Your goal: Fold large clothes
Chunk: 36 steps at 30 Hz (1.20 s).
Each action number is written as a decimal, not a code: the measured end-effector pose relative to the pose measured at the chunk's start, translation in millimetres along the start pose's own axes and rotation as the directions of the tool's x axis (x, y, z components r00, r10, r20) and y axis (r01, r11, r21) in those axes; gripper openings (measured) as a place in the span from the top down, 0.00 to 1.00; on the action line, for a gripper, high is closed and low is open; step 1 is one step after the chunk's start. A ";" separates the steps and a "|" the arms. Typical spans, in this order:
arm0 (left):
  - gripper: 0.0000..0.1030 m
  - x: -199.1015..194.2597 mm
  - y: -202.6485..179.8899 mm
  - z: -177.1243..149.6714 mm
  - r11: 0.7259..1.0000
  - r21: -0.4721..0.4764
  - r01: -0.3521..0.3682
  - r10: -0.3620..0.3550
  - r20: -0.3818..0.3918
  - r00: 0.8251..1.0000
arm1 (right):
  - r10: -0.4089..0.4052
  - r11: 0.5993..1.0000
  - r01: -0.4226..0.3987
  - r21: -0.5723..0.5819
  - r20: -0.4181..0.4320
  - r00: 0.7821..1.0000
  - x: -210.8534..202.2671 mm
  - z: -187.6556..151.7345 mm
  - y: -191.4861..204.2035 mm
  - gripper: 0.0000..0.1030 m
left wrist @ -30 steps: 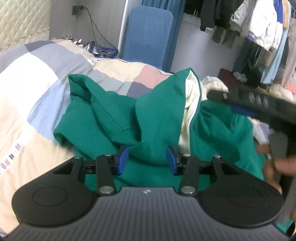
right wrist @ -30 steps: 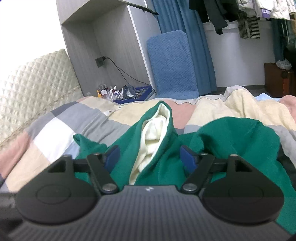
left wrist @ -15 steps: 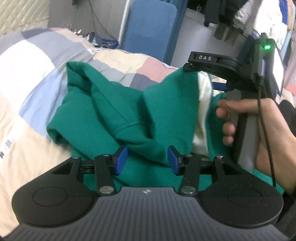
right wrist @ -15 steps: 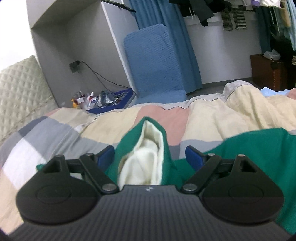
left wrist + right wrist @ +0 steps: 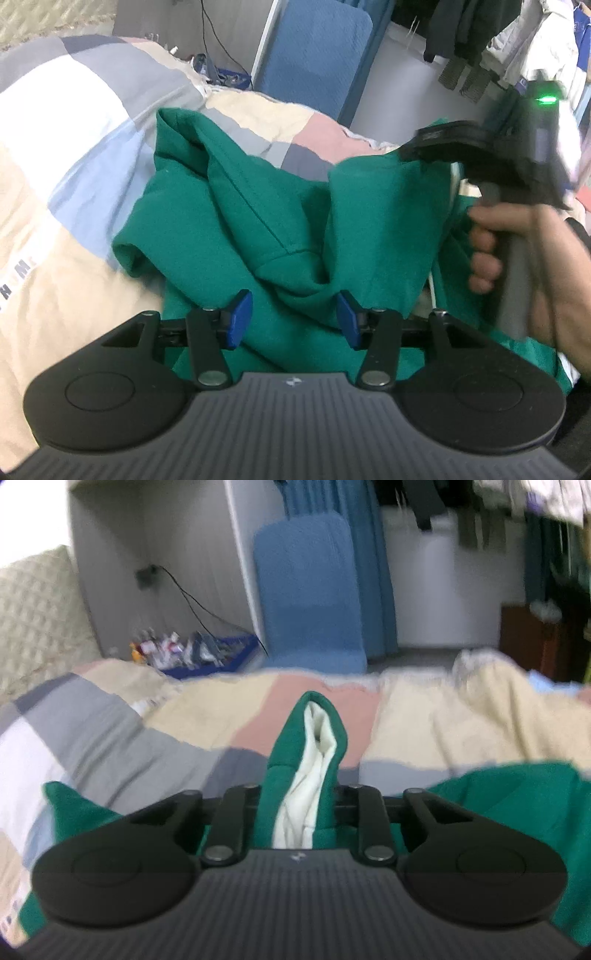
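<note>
Fingers of my right gripper (image 5: 295,805) are closing on the raised green fold, cream lining showing, of the sweatshirt (image 5: 258,221) crumpled on the patchwork quilt (image 5: 74,129); a second ago they stood wide. My left gripper (image 5: 291,319) hangs half open over the cloth, gripping nothing. With this hold I can likely start spreading it.

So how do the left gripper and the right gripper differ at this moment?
The left gripper has its blue pads apart, with green fabric lying loosely between them; the right gripper is closing, its jaws pinching a raised fold of the green hoodie. The left points at the crumpled body, the right at the cream-lined part. Both work over the same hoodie.
</note>
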<state>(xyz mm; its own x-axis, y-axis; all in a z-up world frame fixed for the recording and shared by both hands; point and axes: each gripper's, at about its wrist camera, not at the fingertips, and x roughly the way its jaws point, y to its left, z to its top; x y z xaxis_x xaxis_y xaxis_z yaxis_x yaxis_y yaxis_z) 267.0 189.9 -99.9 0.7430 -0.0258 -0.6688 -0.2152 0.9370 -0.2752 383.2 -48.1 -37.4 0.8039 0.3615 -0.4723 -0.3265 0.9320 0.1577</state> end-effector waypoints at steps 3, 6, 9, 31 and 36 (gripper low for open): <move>0.46 -15.8 -0.9 -0.6 1.000 0.001 -0.011 0.011 0.028 1.000 | 0.036 0.998 -0.033 -0.050 0.060 0.998 -41.8 9.7 2.6 0.77; 0.46 -35.4 -0.8 -1.4 1.000 -0.011 -0.010 0.011 0.062 0.998 | 0.059 0.996 -0.052 -0.072 0.096 0.994 -88.4 15.9 2.1 0.77; 0.46 -55.5 -3.0 -2.5 1.000 -0.007 -0.014 0.015 0.095 0.995 | 0.090 0.992 -0.078 -0.103 0.120 0.989 -138.4 9.1 1.3 0.77; 0.44 -102.4 -19.4 -29.8 0.996 0.011 0.087 -0.088 0.121 0.989 | 0.190 0.972 -0.216 -0.094 -0.227 0.955 -283.8 -151.3 -21.5 0.39; 0.44 -89.4 -24.8 -31.2 0.994 0.027 0.106 -0.108 0.096 0.990 | 0.221 0.971 -0.235 -0.045 -0.204 0.954 -316.4 -148.9 -34.9 0.38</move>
<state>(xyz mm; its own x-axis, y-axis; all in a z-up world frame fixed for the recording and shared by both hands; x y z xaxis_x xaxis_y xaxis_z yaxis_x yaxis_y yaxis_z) 186.1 158.1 -54.9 0.8191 -0.0933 -0.5660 -0.1184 0.9379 -0.3260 66.2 -199.1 -22.6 0.5932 0.5453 -0.5923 -0.5282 0.8188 0.2248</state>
